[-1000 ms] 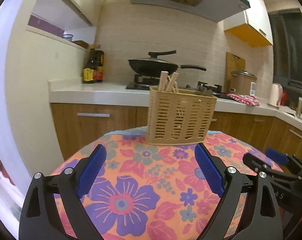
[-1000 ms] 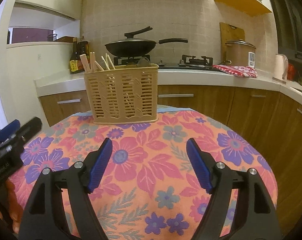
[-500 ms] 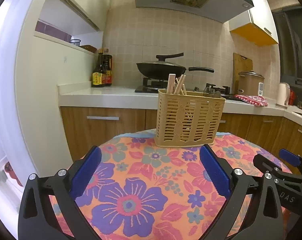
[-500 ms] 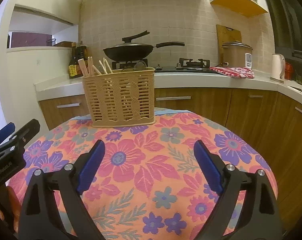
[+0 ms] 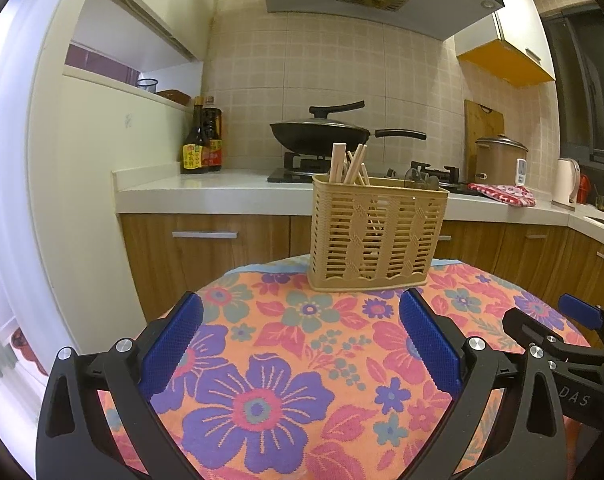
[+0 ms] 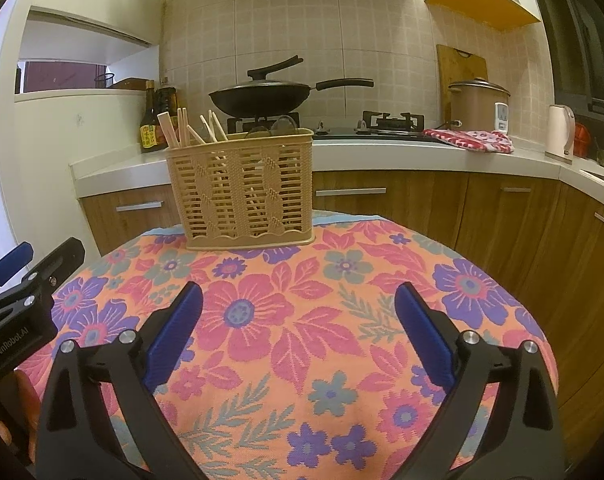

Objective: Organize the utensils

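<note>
Chopsticks [image 5: 351,164] stand in a tan basket [image 5: 375,234] at the far edge of the flowered tablecloth [image 5: 302,360]. Left gripper [image 5: 300,346] hovers near the near edge, jaws wide, nothing between them — right gripper [image 6: 298,338] likewise, its jaws opening, empty.

Slotted matt plastic basket [image 5: 377,236] holding bare wooden chopsticks [image 5: 347,163]; woven floral cloth [image 5: 302,360] over the desk; textured blue pads [image 5: 429,350] on black claws.
</note>
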Demonstrator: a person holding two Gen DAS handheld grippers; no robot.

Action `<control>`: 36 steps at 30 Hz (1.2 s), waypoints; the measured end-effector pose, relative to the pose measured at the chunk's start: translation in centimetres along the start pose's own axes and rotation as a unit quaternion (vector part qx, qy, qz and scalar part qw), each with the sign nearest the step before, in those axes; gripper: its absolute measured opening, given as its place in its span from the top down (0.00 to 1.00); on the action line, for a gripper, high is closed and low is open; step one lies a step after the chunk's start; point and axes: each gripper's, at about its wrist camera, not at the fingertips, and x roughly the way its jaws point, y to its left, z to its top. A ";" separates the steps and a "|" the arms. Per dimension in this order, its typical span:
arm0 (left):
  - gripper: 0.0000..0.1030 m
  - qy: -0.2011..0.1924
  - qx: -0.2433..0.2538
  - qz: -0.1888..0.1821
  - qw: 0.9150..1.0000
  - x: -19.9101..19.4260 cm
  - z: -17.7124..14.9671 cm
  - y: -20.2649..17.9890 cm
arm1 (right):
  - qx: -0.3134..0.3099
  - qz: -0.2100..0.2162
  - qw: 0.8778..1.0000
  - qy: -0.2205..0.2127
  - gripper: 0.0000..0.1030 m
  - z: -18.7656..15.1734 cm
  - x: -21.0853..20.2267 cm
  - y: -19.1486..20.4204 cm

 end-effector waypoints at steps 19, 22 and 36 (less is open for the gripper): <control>0.07 0.008 0.005 -0.003 1.000 0.3 0.0 0.0 | 0.006 0.003 1.000 0.008 0.08 -0.1 0.3 -0.1; 0.07 0.008 0.006 -0.004 1.000 0.4 0.0 0.0 | 0.006 0.003 1.000 0.008 0.08 -0.1 0.3 -0.1; 0.07 0.012 0.008 -0.011 1.000 0.6 0.0 0.1 | 0.013 0.009 1.000 0.009 0.08 -0.1 0.5 -0.4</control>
